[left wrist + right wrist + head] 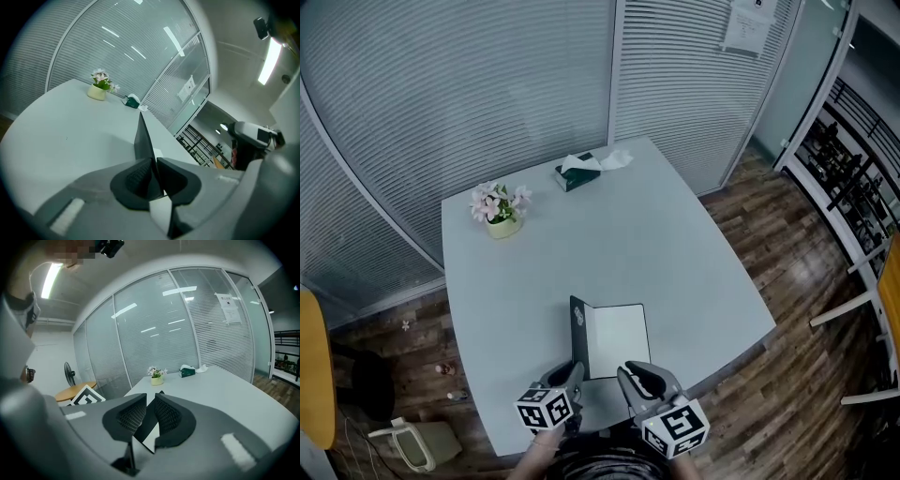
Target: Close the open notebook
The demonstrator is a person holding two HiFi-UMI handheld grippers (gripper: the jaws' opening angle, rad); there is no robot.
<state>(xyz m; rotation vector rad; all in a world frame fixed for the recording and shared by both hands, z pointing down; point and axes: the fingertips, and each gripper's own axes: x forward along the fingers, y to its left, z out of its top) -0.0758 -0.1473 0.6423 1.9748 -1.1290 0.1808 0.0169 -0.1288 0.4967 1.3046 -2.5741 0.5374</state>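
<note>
Near the front edge of the grey table (581,244), the notebook (617,339) lies open. Its dark cover (143,138) stands upright, pinched by the left gripper (153,164). The right gripper (150,403) is narrowly parted and empty. The cover looks thin, light and fairly stiff, and its free edge seems the best place to hold it.

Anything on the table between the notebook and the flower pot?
Nothing. In the head view the table is bare between the notebook and the flower pot; the tissue box sits farther back, off that line.
</note>
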